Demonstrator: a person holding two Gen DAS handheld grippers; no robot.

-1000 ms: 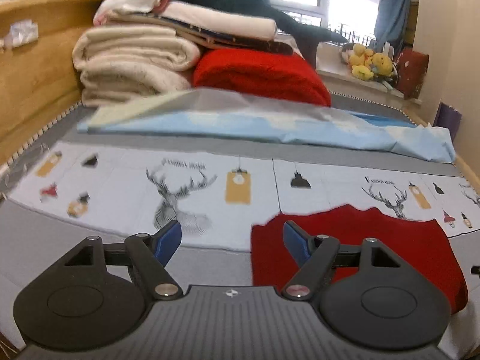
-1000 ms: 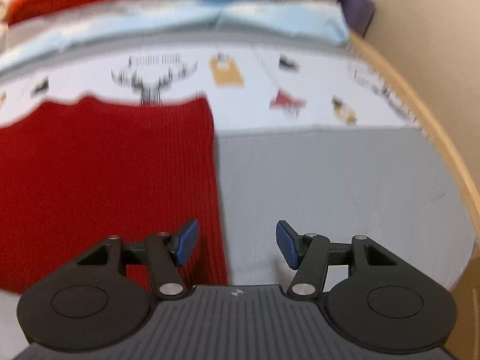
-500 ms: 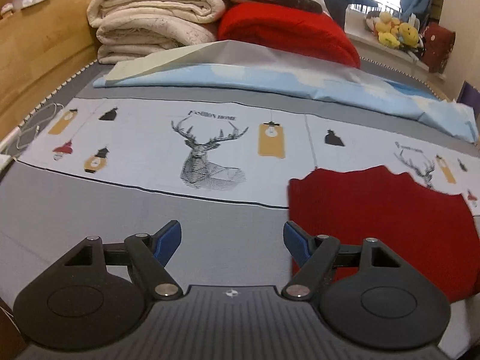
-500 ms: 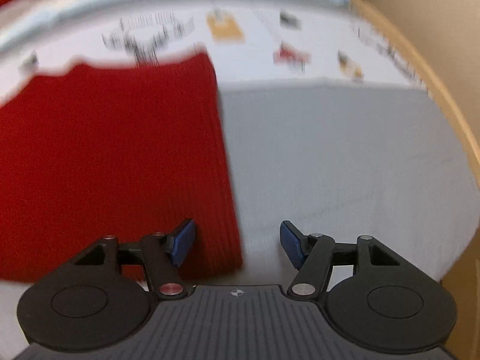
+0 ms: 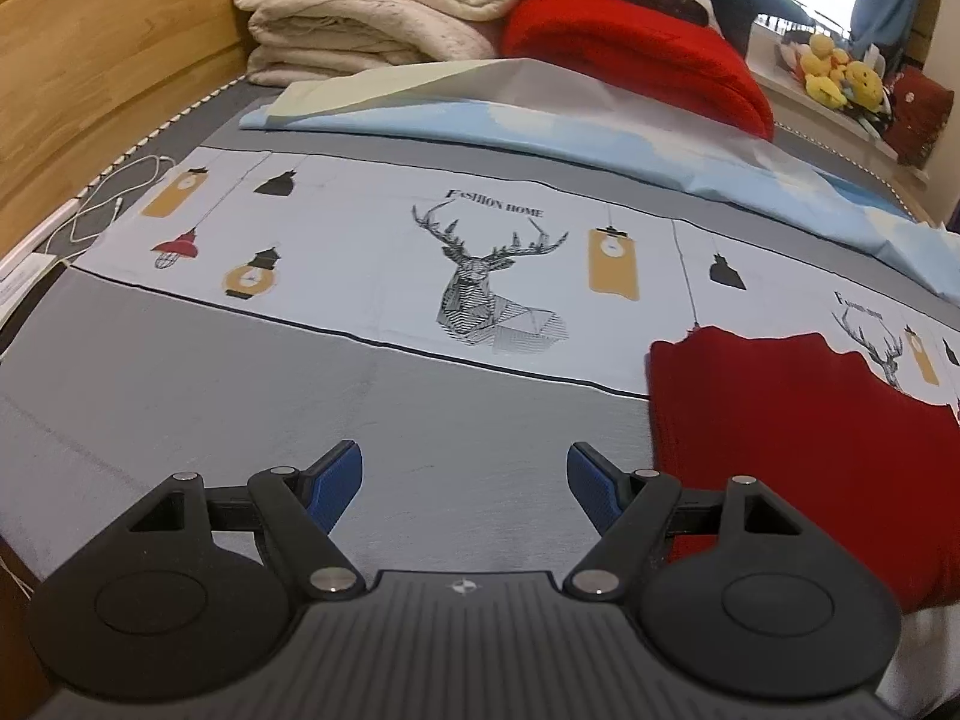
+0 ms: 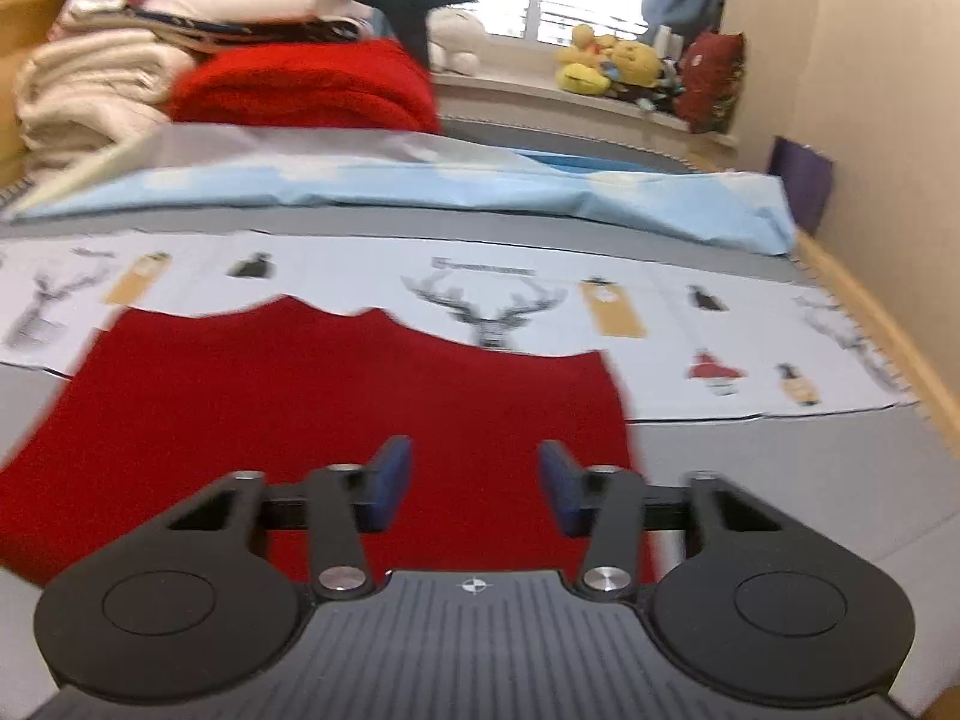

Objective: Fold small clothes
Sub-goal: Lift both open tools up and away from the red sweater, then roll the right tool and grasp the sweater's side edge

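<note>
- We see the bed (image 5: 210, 390) spread with a grey sheet and a pale printed band of deer and lanterns.
- At the far end we find stacked cream blankets (image 5: 372, 12) beside a folded red blanket (image 5: 636, 54).
- The red knit garment (image 6: 336, 408) lies flat on the bed, its far edge over the printed band.
- Our right claw (image 6: 474, 483) sits above the garment — jaws wide, gripping nothing.
- Our left claw (image 5: 465, 489) hangs over bare grey sheet just left of the garment — also wide, empty.
</note>
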